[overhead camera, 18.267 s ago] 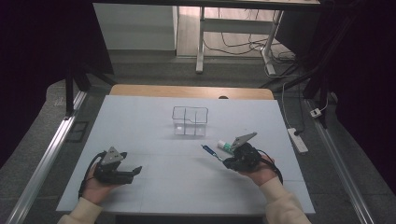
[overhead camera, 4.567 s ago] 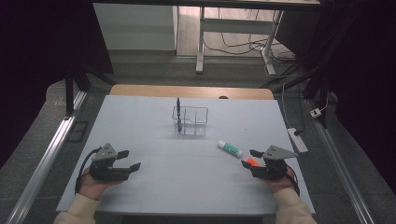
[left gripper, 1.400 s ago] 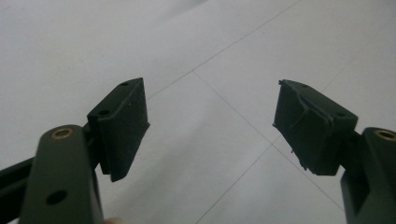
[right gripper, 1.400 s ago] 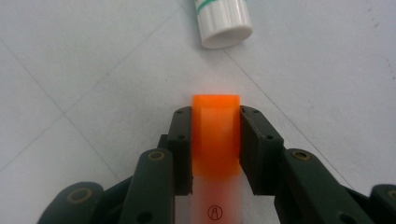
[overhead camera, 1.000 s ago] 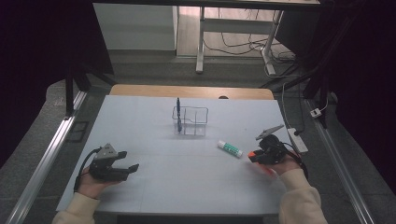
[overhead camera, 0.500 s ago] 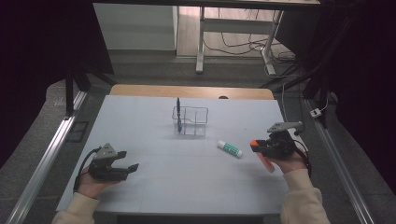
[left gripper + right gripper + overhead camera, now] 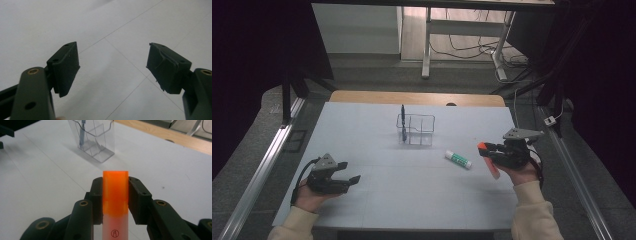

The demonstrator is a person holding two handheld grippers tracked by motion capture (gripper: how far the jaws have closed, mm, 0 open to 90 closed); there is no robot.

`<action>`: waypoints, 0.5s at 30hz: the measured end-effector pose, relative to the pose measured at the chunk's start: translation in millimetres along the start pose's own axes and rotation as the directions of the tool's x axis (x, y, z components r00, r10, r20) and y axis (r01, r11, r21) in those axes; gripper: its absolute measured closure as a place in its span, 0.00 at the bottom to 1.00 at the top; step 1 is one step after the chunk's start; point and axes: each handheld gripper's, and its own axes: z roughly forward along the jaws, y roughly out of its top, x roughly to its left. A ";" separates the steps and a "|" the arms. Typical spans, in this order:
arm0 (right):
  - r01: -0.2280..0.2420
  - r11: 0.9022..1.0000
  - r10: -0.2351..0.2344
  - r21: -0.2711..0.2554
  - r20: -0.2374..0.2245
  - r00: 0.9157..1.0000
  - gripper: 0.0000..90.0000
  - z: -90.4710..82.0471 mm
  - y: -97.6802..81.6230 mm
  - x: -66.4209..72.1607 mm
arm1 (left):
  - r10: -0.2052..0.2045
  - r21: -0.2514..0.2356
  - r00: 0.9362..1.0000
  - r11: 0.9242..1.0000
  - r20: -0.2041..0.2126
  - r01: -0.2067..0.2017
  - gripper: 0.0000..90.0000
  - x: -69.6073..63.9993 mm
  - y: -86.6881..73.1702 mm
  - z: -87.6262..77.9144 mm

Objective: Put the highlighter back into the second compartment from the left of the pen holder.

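The right gripper (image 7: 115,195) was clamped on an orange-capped marker (image 7: 115,202), its jaws pressing the cap's two sides, the cap end pointing ahead of the tool toward the clear organizer (image 7: 96,141) that stood well in front of it on the white table (image 7: 377,150). To finish this step well, the marker probably needed tipping upright before it came over the organizer, and lowering into a free compartment clear of the blue pen (image 7: 82,135) already standing there (the thin clear walls looked easy to nudge). The glue stick (image 7: 458,159) lay between tool and organizer. The left gripper (image 7: 112,67) rested apart, jaws spread and empty.
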 end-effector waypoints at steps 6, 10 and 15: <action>0.016 0.998 -0.016 -0.054 -0.002 1.000 0.75 1.4 3.4 6.4 | -0.001 -0.002 1.000 1.000 0.001 0.001 0.28 0.0 0.1 -0.1; 0.016 0.996 -0.016 -0.084 0.000 1.000 0.75 3.5 4.4 7.8 | -0.001 -0.001 1.000 1.000 0.002 0.001 0.28 0.6 0.0 0.2; 0.011 0.991 -0.012 -0.132 -0.008 1.000 0.75 5.4 5.1 8.2 | -0.002 -0.003 1.000 1.000 0.002 0.002 0.28 0.7 0.2 -0.2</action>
